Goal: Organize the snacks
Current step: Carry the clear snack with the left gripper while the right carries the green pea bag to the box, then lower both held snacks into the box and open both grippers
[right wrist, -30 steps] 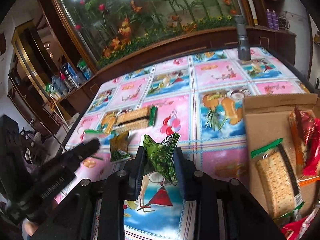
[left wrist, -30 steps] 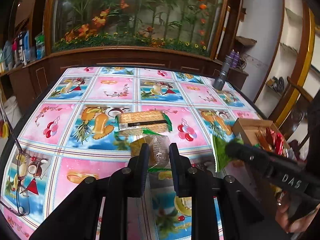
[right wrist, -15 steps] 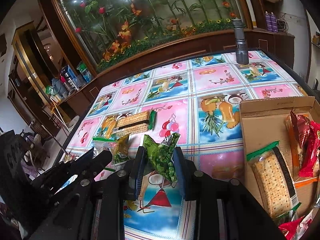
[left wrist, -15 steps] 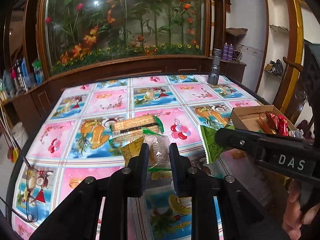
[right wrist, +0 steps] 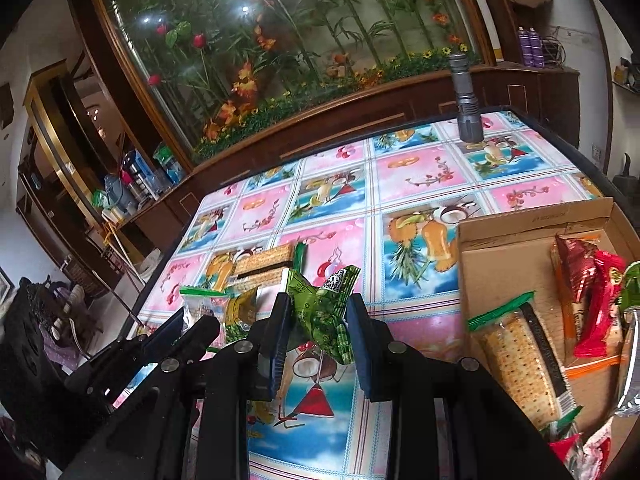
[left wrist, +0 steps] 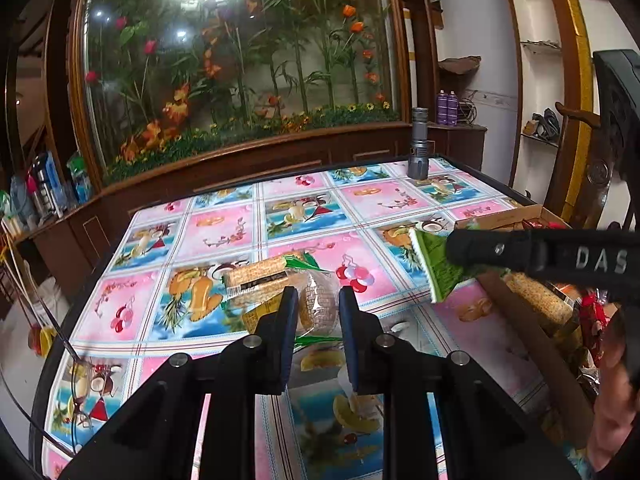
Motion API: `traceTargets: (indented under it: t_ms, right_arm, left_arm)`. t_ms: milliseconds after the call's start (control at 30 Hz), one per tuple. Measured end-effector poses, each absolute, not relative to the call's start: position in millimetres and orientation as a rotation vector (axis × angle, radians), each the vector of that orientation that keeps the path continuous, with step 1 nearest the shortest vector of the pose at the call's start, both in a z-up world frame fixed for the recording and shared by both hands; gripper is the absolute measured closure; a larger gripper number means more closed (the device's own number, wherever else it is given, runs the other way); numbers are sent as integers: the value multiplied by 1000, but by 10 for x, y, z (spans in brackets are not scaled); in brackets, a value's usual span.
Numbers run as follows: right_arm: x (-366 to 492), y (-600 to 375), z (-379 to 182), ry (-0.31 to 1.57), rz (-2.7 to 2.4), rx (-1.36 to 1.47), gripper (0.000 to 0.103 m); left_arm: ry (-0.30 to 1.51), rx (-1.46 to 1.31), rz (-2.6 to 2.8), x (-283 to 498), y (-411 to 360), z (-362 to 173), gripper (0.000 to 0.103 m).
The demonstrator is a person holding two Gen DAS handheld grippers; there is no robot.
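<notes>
My right gripper (right wrist: 318, 308) is shut on a green snack packet (right wrist: 324, 312) and holds it above the tablecloth, left of the cardboard box (right wrist: 532, 232). The packet also shows in the left wrist view (left wrist: 436, 264). My left gripper (left wrist: 318, 312) is shut on a clear packet of round biscuits (left wrist: 316, 308), lifted a little off the table. A cracker pack (left wrist: 260, 278) and a yellow packet (left wrist: 260, 314) lie just beyond it. The box holds a cracker pack (right wrist: 524, 364) and red packets (right wrist: 592, 300).
A grey flashlight (right wrist: 466, 100) stands upright at the table's far right corner. Eyeglasses (left wrist: 80, 384) lie near the table's left front edge. A wooden cabinet with a flower display (left wrist: 240, 80) runs behind the table. A wooden chair (left wrist: 580, 168) stands at the right.
Both grippers have risen with their packets. The right gripper has moved with the green packet towards the box. The left gripper has lifted the clear biscuit packet off the table.
</notes>
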State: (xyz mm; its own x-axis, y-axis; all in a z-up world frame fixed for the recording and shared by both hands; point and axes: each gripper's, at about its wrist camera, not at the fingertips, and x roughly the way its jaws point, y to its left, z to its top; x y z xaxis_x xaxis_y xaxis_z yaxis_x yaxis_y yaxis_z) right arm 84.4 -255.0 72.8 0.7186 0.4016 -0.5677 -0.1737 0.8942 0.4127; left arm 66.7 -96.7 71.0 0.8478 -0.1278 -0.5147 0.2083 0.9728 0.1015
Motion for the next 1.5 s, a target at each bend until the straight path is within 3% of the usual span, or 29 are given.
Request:
traceTargets:
  t_ms: [700,867,1033,1300,1500]
  right_arm:
    - [581,-3937,854,618,-6,477,72]
    - [655,-4318,683,684,0,620,72]
    - [534,-4411,775,663,-7,581,72]
    - [412,-4587,617,712,22,555,72]
    - [477,-4448,530,768,42,525,72]
  left_arm:
    - [507,172,-269,490,-1232,784,83]
    - [513,144,-352,380,-1587,893,83]
    - [574,82,-491,293,-2145,904,83]
    - [664,139,-599,240,-2925,578,83]
    - [690,155,-577,313,-2964,385,83]
